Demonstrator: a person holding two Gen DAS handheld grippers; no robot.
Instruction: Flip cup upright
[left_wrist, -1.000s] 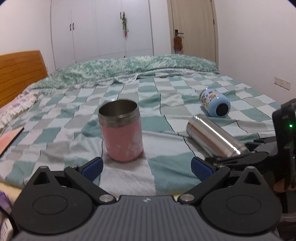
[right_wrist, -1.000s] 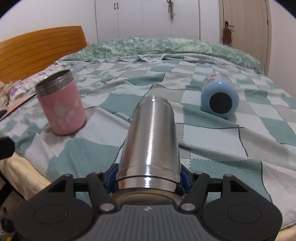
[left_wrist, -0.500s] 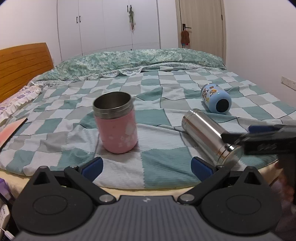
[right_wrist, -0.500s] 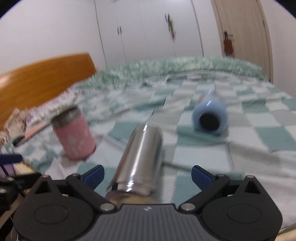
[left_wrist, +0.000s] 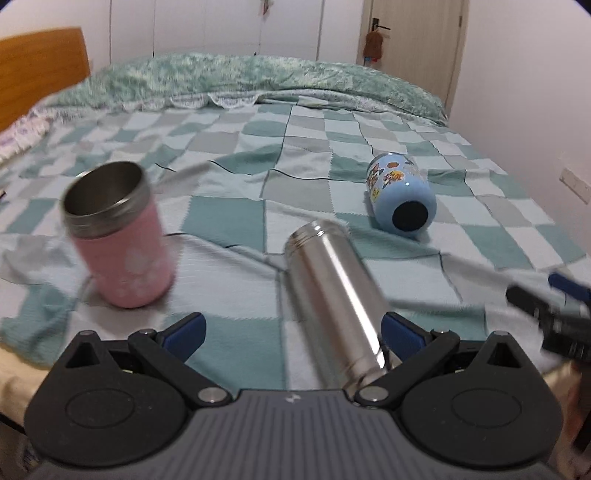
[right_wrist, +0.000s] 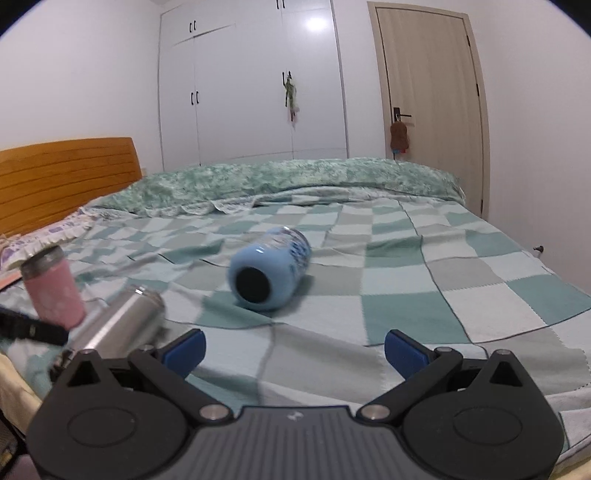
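Note:
A steel cup (left_wrist: 334, 306) lies on its side on the checked bedspread, its base between the open fingers of my left gripper (left_wrist: 291, 330), close to the right pad. It also shows at the left of the right wrist view (right_wrist: 118, 326). A blue cartoon cup (left_wrist: 400, 197) lies on its side further back; in the right wrist view (right_wrist: 269, 273) it is ahead of my right gripper (right_wrist: 293, 350), which is open and empty. A pink cup (left_wrist: 118, 240) stands upright at the left, also in the right wrist view (right_wrist: 53, 288).
The bedspread (left_wrist: 229, 221) drops off at the near edge of the bed. A wooden headboard (right_wrist: 62, 181) is at the left, a folded green duvet (right_wrist: 295, 181) at the back. A wardrobe and door stand behind.
My right gripper has opened, let go of the steel cup and swung right toward the blue cup. My left gripper has moved right so its open fingers now straddle the steel cup's base.

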